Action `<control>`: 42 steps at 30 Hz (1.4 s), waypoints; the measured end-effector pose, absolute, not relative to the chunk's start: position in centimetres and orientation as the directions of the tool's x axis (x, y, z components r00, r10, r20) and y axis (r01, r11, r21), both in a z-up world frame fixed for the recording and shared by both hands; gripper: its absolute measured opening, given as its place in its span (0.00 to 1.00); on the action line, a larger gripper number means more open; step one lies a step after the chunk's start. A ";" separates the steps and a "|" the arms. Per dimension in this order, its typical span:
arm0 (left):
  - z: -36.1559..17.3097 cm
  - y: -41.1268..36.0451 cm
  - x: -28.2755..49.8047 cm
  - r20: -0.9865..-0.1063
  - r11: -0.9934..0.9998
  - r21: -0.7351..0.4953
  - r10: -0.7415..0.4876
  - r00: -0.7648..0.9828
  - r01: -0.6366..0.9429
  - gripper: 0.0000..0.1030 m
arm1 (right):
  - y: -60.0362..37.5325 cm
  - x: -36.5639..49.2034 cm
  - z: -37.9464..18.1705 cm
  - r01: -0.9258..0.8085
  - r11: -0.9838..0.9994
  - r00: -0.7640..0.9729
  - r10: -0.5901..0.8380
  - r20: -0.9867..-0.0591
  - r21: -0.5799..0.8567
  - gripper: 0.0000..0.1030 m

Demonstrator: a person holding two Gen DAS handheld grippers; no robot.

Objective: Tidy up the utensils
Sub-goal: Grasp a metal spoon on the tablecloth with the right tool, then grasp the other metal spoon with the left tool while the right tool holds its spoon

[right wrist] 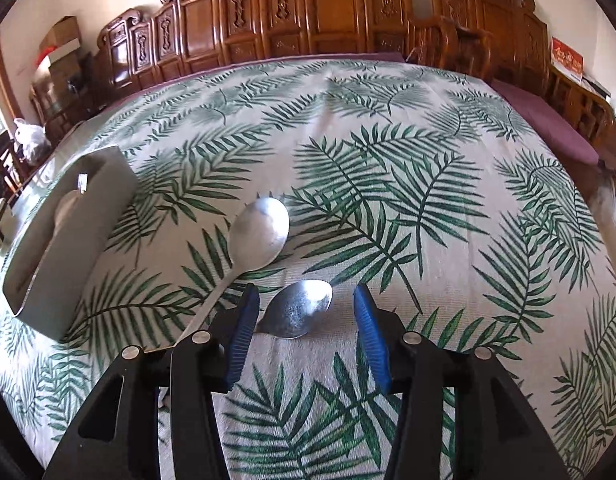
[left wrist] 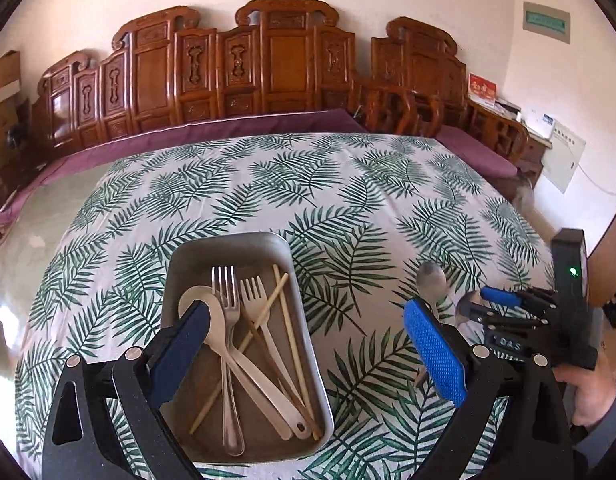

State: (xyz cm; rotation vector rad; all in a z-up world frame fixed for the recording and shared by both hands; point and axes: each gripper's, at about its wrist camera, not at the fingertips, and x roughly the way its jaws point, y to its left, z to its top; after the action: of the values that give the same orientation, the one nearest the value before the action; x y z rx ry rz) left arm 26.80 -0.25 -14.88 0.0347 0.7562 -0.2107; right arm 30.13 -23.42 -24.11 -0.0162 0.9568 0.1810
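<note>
A metal tray on the leaf-print cloth holds a steel fork, a beige spoon, a beige fork and chopsticks. My left gripper hovers open over the tray's right half, nothing between its fingers. Right of the tray lie a large metal spoon and a small metal spoon. My right gripper stands open low over the small spoon. The spoon's bowl lies between the blue pads, which do not touch it; its handle is hidden under the gripper.
The tray's outer wall stands left of the spoons in the right wrist view. A carved wooden bench with a purple cushion runs behind the table. A hand holds the right gripper. Cardboard boxes are stacked at far left.
</note>
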 end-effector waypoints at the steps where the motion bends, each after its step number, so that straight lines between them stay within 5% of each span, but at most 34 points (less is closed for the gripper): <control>1: -14.9 -0.4 26.8 -0.685 0.978 -0.037 -0.174 0.707 0.205 0.91 | -23.2 30.2 -24.4 -0.167 0.985 0.561 0.130 -0.818 0.042 0.50; 11: -15.4 -1.1 26.6 -0.693 0.977 -0.023 -0.168 0.701 0.212 0.91 | -23.2 30.3 -24.1 -0.185 0.982 0.571 0.130 -0.811 0.027 0.18; 17: -15.6 -2.0 26.2 -0.694 0.973 -0.011 -0.172 0.699 0.229 0.91 | -25.1 30.5 -23.1 -0.172 0.980 0.569 0.185 -0.801 0.105 0.11; 42: -19.2 -13.1 30.8 -0.788 0.954 0.006 -0.181 0.589 0.300 0.91 | -33.0 31.4 -21.6 -0.201 0.958 0.547 0.285 -0.787 0.207 0.05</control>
State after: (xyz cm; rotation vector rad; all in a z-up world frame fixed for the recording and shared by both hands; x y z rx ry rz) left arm 30.79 -13.11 -19.18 0.1436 0.8992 -0.2811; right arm 31.40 -33.05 -21.62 0.0956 0.9498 0.2884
